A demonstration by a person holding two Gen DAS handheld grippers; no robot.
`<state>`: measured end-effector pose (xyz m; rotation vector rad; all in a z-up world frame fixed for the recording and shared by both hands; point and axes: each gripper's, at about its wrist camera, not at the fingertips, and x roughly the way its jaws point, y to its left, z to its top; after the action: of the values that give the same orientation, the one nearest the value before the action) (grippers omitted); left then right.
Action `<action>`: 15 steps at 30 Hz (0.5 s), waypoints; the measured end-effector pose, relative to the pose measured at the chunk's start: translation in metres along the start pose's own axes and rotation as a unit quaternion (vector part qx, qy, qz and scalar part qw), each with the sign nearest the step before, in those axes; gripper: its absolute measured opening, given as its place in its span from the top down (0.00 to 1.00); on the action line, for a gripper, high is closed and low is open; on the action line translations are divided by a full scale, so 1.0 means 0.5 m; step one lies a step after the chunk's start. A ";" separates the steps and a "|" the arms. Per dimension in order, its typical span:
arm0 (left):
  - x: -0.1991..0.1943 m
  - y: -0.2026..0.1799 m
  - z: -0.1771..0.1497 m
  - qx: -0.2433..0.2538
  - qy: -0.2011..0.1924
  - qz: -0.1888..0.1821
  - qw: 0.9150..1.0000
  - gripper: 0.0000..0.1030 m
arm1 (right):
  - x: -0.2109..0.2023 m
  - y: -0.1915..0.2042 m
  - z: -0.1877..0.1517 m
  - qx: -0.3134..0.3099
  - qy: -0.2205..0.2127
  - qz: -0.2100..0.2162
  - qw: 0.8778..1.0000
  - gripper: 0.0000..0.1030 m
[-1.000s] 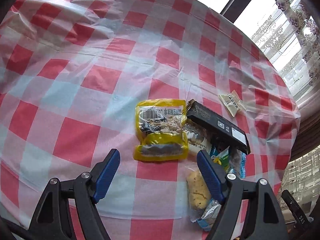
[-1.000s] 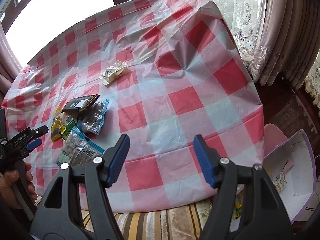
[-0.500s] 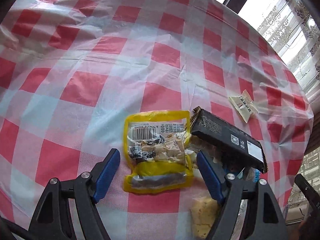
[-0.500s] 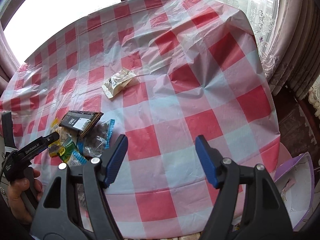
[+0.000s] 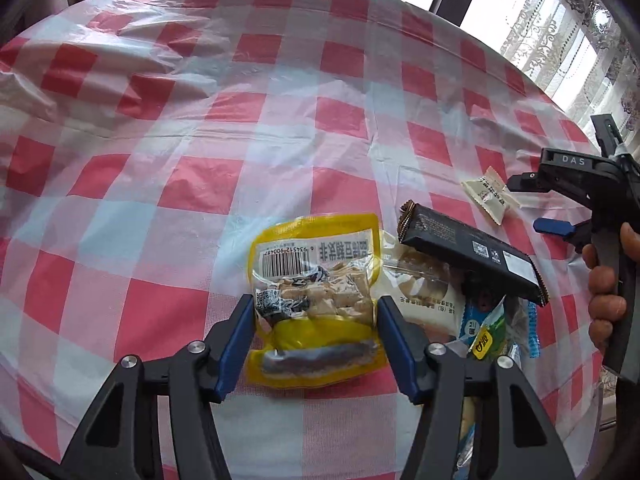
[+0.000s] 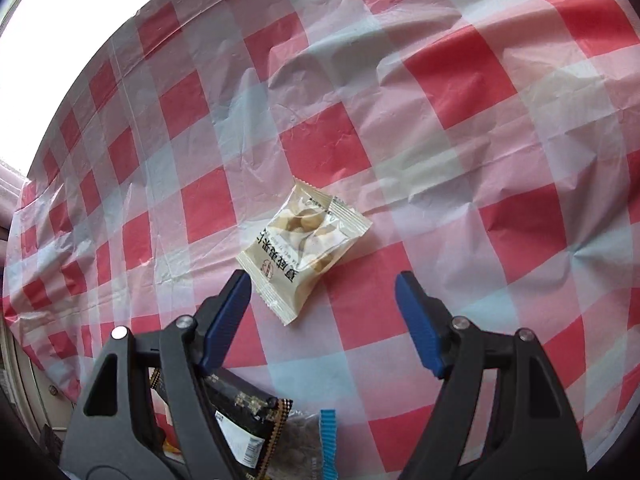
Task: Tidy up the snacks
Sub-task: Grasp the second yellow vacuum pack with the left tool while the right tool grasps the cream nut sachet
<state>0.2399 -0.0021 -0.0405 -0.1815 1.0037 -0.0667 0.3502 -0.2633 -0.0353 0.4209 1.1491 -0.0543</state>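
The left gripper (image 5: 316, 322) has its blue pads on either side of the yellow packet (image 5: 316, 300), which lies flat on the checked cloth (image 5: 200, 120); the jaws are closing, and the pads stand at the packet's edges, though firm pressing cannot be told. Through its clear window pale chunks show. Just right of it lies a heap: a black bar (image 5: 470, 252) resting tilted on a clear bag (image 5: 420, 288) and a blue-green packet (image 5: 484, 332).

The right gripper (image 6: 322, 290) hovers with jaws opening and nothing between the pads; the cream packet (image 6: 304, 244), holding pale round pieces, lies on the cloth just beyond them, apart from the heap. A hand (image 5: 608, 284) holds this gripper.
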 end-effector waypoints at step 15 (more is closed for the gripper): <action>-0.020 0.007 0.005 -0.006 -0.022 -0.009 1.000 0.41 | 0.079 0.068 -0.002 -0.144 -0.006 -0.097 0.985 0.25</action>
<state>0.2363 0.0028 -0.0316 -0.2031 0.9579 -0.0726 0.3746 -0.2248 -0.0605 0.0518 1.1628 -0.0593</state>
